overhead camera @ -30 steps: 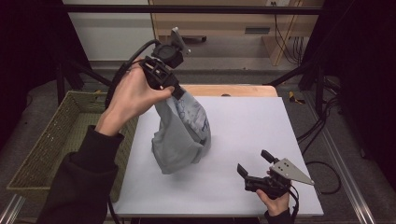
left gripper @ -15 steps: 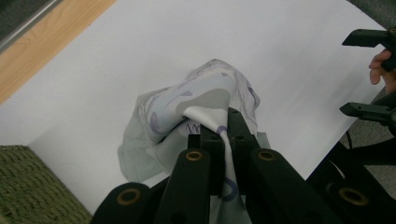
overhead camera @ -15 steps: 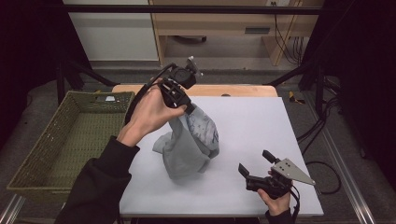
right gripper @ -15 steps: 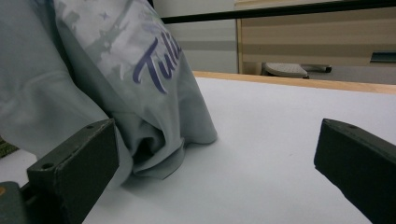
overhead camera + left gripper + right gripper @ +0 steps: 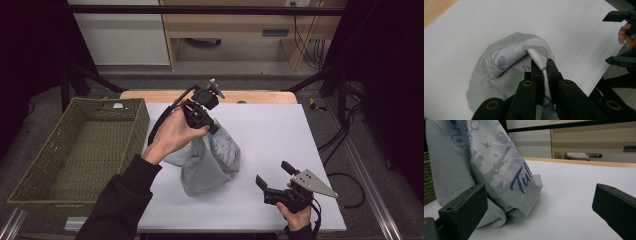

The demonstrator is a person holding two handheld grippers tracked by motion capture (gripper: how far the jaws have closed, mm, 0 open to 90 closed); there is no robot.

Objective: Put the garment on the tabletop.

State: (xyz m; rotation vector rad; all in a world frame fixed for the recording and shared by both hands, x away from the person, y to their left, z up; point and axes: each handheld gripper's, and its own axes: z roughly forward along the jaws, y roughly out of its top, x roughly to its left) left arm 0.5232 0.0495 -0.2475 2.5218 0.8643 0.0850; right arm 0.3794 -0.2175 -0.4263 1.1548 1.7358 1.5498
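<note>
Lowered and carried toward the table's middle since a second ago, the left gripper point(image 5: 214, 128) pinches a grey printed shirt point(image 5: 207, 161), its hem bunched on the white table point(image 5: 280, 130); the right gripper point(image 5: 274, 175) rests wide open nearby, beside a wicker basket point(image 5: 75, 150).

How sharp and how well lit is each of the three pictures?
High view: white table brightly lit, surroundings dark, slightly soft. Left gripper view: the left tongs shut on the grey shirt are fairly sharp; the table's far part glares white. Right gripper view: the open right tongs blur up close, the shirt's print is clear.
</note>
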